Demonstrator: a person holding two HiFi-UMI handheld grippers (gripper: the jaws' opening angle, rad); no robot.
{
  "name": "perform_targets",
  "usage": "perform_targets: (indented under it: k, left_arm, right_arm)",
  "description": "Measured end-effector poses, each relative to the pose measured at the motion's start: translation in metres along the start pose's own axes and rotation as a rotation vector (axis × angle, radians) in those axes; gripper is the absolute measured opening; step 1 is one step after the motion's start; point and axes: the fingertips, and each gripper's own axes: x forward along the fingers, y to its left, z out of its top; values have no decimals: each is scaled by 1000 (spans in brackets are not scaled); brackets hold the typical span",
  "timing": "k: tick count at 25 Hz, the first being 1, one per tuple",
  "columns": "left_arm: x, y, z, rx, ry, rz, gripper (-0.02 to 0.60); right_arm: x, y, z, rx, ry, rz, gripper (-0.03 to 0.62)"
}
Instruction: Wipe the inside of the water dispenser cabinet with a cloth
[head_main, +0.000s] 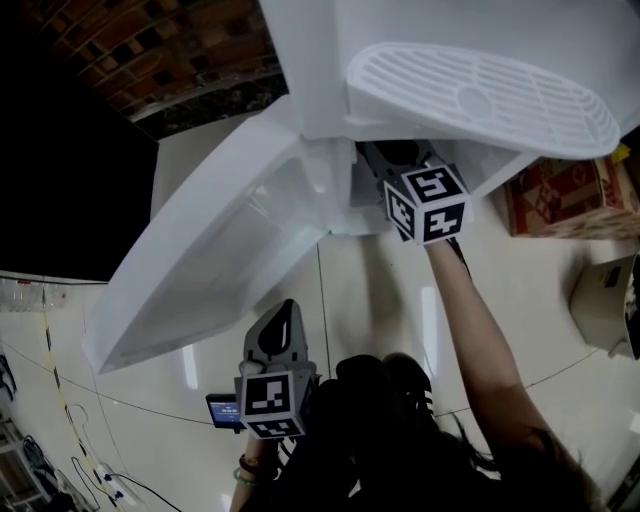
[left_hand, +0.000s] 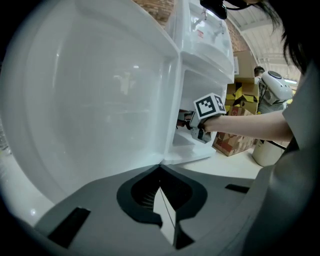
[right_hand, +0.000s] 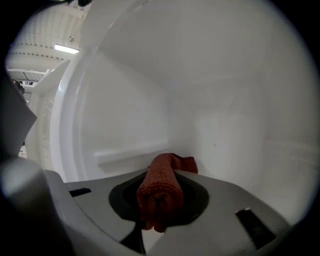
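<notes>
The white water dispenser cabinet (head_main: 330, 190) stands with its door (head_main: 215, 255) swung wide to the left. My right gripper (head_main: 402, 160) reaches into the cabinet opening, its marker cube (head_main: 425, 205) just outside and its fingertips hidden inside. In the right gripper view it (right_hand: 161, 202) is shut on a rolled red-brown cloth (right_hand: 162, 185) whose far end touches the white back wall (right_hand: 165, 115) low in the cabinet. My left gripper (head_main: 283, 325) hangs low in front of the door, shut and holding nothing. The left gripper view shows the door (left_hand: 90, 100) and the right gripper (left_hand: 199, 127) in the opening.
A slotted drip tray (head_main: 480, 95) juts out above the cabinet. Cardboard boxes (head_main: 565, 195) and a white bin (head_main: 605, 300) stand on the tiled floor to the right. Cables (head_main: 90, 470) lie on the floor at lower left. A dark panel (head_main: 60, 180) stands at the left.
</notes>
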Motion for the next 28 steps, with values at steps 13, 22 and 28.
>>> perform_targets:
  k: [13,22,28]
  left_arm:
    - [-1,-1,1,1,-6,2,3]
    - [-7,-1,7,-16,-36,21,3]
    - [-26,7,7,-50,-69,74,3]
  right_arm:
    - [-18,11,-57,-34,133,-8,77]
    - [-91,31,-23,4,-19,-5,77]
    - [-128,82,14,-47,-130,118,77]
